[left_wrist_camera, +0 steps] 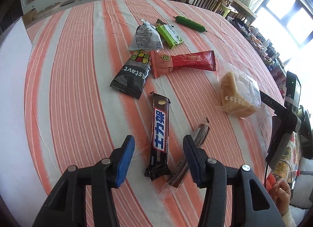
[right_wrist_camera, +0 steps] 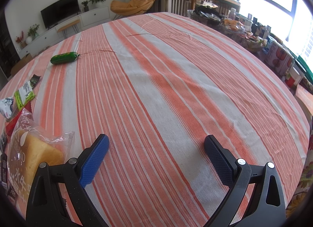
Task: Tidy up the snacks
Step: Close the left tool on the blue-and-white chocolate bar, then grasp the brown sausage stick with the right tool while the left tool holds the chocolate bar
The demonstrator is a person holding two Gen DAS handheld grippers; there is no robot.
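Left gripper (left_wrist_camera: pixel 158 148), jaws apart and pinching nothing, hovers over the bar (left_wrist_camera: pixel 159 140), which lies on the cloth (left_wrist_camera: pixel 68 90) lengthwise between its fingers, pointing away from it; the right gripper (right_wrist_camera: pixel 156 146) gapes, empty, farther off.

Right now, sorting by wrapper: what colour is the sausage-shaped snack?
Green sausage-shaped snack, clearest in the left wrist view.
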